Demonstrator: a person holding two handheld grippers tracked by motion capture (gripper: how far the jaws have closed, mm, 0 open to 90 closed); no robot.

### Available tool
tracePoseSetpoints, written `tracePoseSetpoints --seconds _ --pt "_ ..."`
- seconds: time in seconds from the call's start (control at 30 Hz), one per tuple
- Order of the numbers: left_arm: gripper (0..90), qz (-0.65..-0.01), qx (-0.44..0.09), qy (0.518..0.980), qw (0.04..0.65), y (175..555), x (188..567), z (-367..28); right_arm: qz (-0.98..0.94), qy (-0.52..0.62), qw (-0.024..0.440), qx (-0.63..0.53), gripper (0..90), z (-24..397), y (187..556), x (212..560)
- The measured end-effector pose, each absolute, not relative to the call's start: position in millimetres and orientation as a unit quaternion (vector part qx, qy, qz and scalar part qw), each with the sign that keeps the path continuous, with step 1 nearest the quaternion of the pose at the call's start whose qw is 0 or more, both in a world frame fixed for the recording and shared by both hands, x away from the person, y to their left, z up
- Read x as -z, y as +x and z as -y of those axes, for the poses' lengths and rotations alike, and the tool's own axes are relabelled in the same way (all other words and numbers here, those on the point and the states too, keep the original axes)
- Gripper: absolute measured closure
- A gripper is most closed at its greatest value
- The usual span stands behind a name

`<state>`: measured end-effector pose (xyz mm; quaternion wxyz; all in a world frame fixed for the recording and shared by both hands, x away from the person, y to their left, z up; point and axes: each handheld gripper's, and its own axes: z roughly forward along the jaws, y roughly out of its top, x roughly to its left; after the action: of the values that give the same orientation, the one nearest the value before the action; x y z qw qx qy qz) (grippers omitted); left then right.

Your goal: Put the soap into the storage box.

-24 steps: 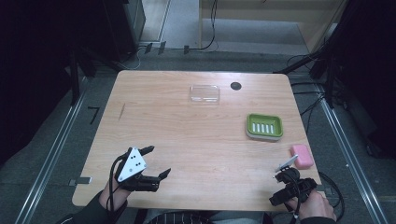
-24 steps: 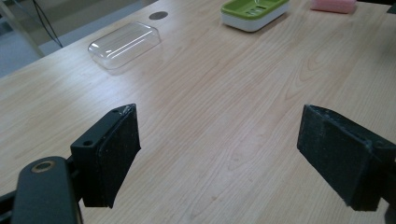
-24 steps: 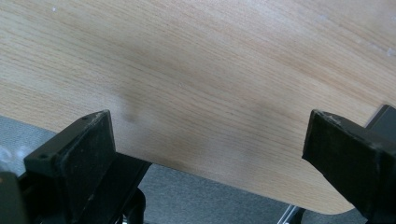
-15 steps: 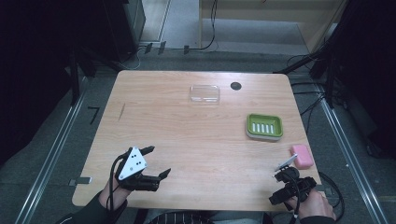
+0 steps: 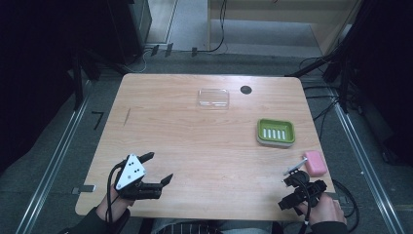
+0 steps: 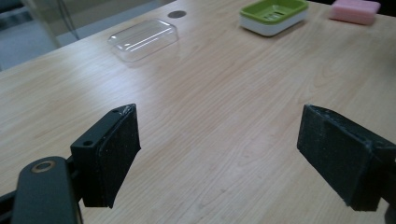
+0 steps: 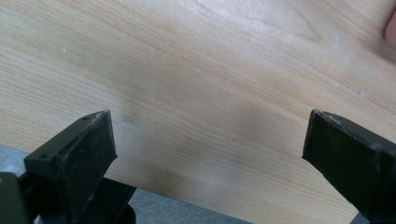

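High view, two grippers, left gripper (image 5: 157,168), right gripper (image 5: 291,187)

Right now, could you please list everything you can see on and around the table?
table: one, light wood, centre of the high view
clear lid: one, transparent, far middle of the table
dark disc: one, black, just right of the clear lid
soap dish: one, green with a white base, right side
soap bar: one, pink, near the right edge
left gripper: one, black with a grey plate, near left, jaws open
right gripper: one, black, near right corner, jaws open
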<state>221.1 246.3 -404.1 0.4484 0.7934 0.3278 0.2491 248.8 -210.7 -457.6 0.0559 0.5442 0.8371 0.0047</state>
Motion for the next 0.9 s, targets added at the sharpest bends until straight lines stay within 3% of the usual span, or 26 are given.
tracePoseSetpoints --seconds 0.27,0.9 --pt "14.0 -0.363 -0.271 0.771 0.448 221.5 403.5 -249.5 -0.835 0.546 0.068 -0.012 2.7 212.4 252.0 453.8" --pt "14.0 -0.314 -0.268 0.791 0.452 217.3 403.8 -244.5 -0.807 0.586 0.073 -0.016 2.7 241.8 270.9 446.5"
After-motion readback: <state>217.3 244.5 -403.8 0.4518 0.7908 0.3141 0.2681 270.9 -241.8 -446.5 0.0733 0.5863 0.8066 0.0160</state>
